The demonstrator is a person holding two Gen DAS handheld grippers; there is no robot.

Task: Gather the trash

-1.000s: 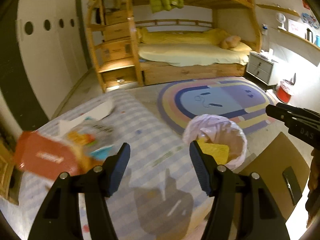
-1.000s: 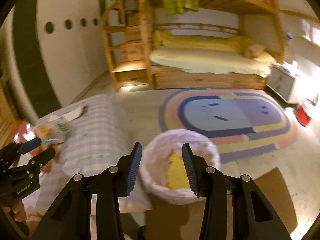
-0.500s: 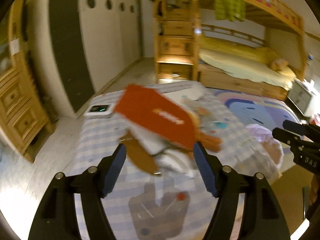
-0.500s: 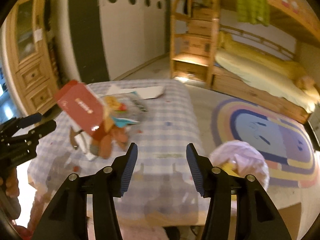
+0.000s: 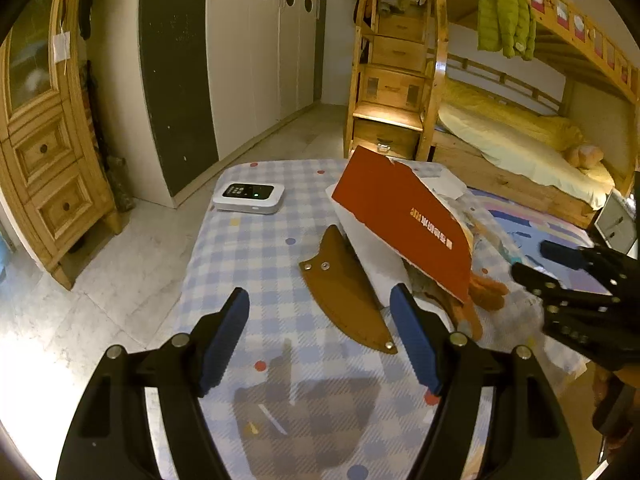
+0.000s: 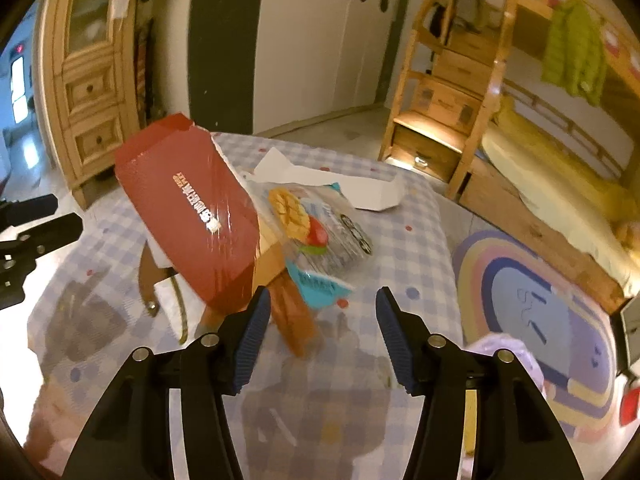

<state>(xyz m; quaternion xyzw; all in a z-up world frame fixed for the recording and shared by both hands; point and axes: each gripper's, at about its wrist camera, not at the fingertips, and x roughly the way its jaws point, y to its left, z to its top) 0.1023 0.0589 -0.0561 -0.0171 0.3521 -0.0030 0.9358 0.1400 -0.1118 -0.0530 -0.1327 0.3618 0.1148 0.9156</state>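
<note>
A pile of trash lies on the table with the blue checked cloth (image 5: 248,264). On top leans a red carton (image 5: 400,224) (image 6: 192,216). Beside it are a clear snack wrapper with a fruit picture (image 6: 316,232), a torn white paper box (image 6: 332,184) and an orange wrapper (image 6: 296,320). A brown leather sheath (image 5: 344,292) lies flat in front of the carton. My left gripper (image 5: 320,316) hovers open above the sheath, touching nothing. My right gripper (image 6: 323,316) hangs open just short of the orange wrapper, with nothing held.
A white device with a lit screen (image 5: 249,198) sits at the table's far left corner. A bin lined with a pale bag (image 6: 504,352) stands on the floor to the right, by the rainbow rug (image 6: 540,300). A wooden cabinet (image 5: 48,152) and bunk bed (image 5: 520,136) stand behind.
Both views have swung left from the lined bin and rug onto the table and its pile of trash. Both pairs of jaws stand a little wider than a second ago.
</note>
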